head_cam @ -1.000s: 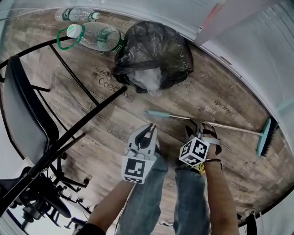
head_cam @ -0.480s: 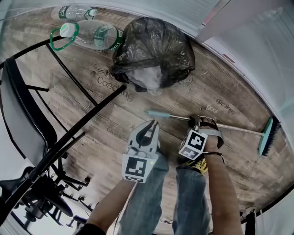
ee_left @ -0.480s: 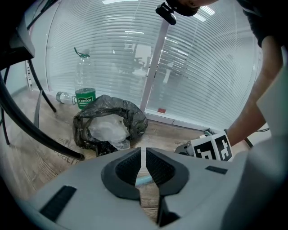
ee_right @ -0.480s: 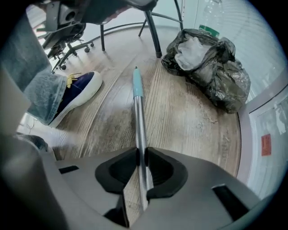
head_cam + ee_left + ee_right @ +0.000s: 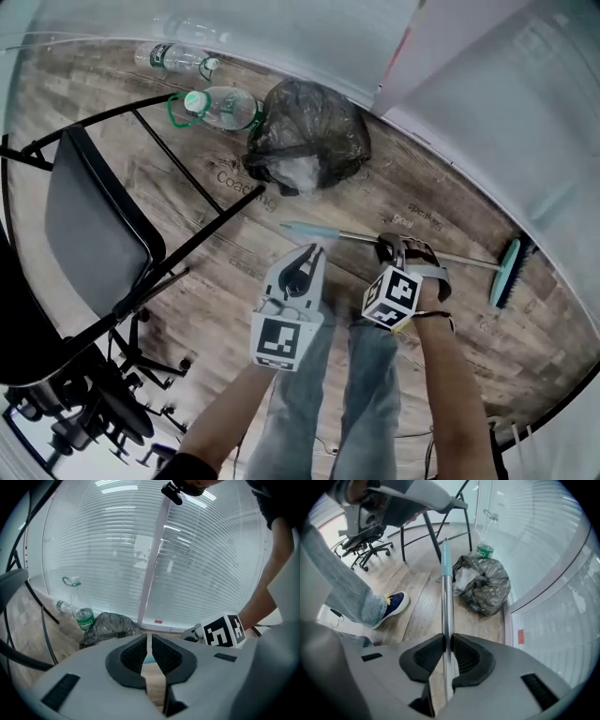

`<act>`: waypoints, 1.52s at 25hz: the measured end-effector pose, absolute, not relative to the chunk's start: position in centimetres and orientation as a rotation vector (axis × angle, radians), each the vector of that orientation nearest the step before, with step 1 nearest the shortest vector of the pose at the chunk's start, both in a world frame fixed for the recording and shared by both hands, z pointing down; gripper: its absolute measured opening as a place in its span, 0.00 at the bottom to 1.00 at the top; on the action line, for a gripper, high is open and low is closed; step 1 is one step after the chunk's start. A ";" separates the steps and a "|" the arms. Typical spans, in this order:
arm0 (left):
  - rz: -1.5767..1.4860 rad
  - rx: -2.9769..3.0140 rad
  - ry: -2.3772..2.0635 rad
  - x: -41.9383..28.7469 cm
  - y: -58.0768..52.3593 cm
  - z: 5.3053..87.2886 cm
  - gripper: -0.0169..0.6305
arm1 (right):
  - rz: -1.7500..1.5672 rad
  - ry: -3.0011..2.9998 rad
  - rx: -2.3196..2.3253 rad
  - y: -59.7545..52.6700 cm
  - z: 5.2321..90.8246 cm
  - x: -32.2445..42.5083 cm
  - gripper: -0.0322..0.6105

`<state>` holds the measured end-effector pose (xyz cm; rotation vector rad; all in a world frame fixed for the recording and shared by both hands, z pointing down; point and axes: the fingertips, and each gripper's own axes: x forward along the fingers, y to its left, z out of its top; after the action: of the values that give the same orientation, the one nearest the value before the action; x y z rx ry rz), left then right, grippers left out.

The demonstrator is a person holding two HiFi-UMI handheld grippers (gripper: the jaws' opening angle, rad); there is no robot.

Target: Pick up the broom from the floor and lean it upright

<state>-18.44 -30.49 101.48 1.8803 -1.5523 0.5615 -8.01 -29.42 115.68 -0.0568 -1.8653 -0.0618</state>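
The right gripper (image 5: 398,246) has just been closing and is now clamped on the broom (image 5: 459,259). In the right gripper view its pads (image 5: 435,649) press both sides of the metal handle, which runs on past them to its teal grip (image 5: 446,557). A second ago those jaws stood wide over the handle. The head view has also pulled back from the floor (image 5: 225,309), so the lift seems to have begun. I cannot tell whether the broom head (image 5: 506,274), at the floor's right edge by the wall, has left the boards. The pick-up looks secured, and tipping the broom upright and leaning it is still to come. The left gripper (image 5: 314,251) hangs just beside the teal end with its jaws together, only a slit between them and nothing in it. It could help steady the long handle. The floor is grey-brown printed plank. At its far edge, under a wall of white blinds (image 5: 211,550), lie a black rubbish bag (image 5: 307,141) and 2 plastic bottles (image 5: 225,105) with green labels. A black chair (image 5: 94,234) stands at the left edge, with an office chair base (image 5: 103,412) in the near left corner.
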 end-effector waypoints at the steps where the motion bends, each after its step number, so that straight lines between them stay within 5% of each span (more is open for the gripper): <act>1: 0.551 1.890 -1.557 -18.1 -31.3 99.6 0.06 | -0.059 -1.878 -0.039 -30.3 113.7 -7.9 0.17; 18: 0.521 2.202 -1.451 -8.1 -39.4 73.2 0.06 | 0.038 -2.069 0.306 -39.4 85.5 -1.0 0.17; 38: 0.542 2.395 -1.258 0.1 -41.0 60.4 0.06 | 0.285 -2.239 0.837 -44.1 66.6 8.8 0.18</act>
<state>0.15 -41.00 60.44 2.3945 -1.2585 0.5425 8.85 -44.09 66.62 0.8373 -2.2389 0.2853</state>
